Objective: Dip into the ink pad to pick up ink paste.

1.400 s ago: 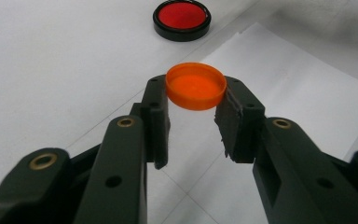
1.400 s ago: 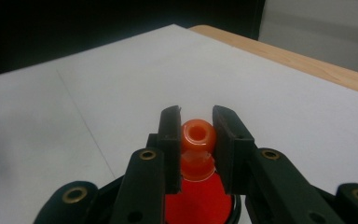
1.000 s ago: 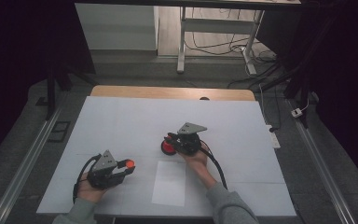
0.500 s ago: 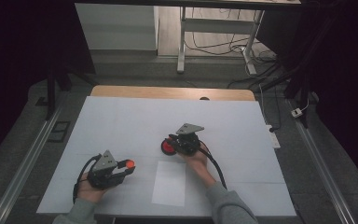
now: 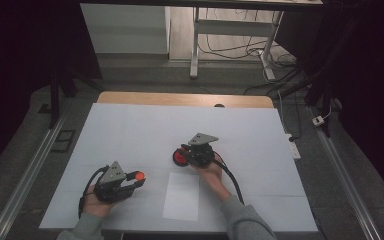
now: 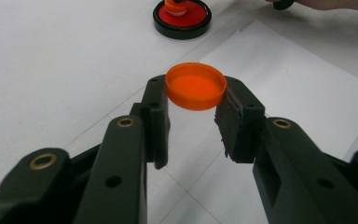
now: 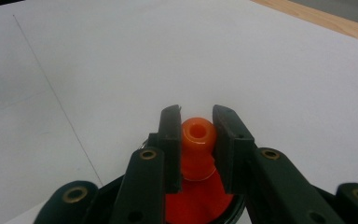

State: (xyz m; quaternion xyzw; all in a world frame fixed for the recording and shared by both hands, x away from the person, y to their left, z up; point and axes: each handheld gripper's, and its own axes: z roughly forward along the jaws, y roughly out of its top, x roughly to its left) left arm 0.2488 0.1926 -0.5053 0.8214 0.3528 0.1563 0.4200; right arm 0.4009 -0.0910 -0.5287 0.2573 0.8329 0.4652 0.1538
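At a white-covered table (image 5: 130,130), the left gripper (image 6: 193,109) holds an orange cap (image 6: 196,86) clamped by its rim between the jaw tips, just above the tabletop near the person's side; the high view shows it at the left (image 5: 139,176). A loose paper sheet (image 5: 181,196) lies between the two hands. To the right, the right gripper (image 7: 196,140) is closed on the orange spout (image 7: 197,134) of a squat red bottle (image 5: 181,157) with a black base, which rests on the table near the middle. The cap looks light, stiff and smooth, so a grip across the rim is likely to slip if it tilts. The bottle's neck seems the sturdiest hold; its red body looks softer and may give under pressure.
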